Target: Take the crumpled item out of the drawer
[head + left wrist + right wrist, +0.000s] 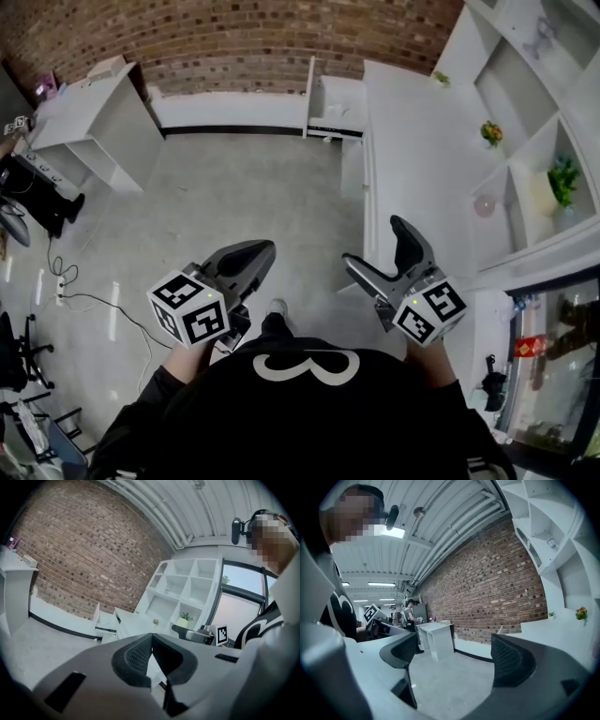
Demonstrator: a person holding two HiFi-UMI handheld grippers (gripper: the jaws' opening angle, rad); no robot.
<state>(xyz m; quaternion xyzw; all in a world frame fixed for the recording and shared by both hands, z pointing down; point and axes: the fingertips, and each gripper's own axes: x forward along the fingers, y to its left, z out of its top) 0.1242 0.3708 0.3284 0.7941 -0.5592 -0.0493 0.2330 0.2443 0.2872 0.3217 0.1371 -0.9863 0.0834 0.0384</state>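
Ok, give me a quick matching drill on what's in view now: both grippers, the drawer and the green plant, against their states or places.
Things:
1 left gripper
2 right gripper
3 drawer
4 green plant

States or places:
a in a cubby of the shelving
b jaws together
c pulled open
d jaws wide apart, nothing between them

Pairs: 1-b, 2-d, 3-c, 4-a

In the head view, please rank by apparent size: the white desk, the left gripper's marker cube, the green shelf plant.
1. white desk.
2. marker cube, enlarged by nearness to the camera.
3. green plant, smallest.
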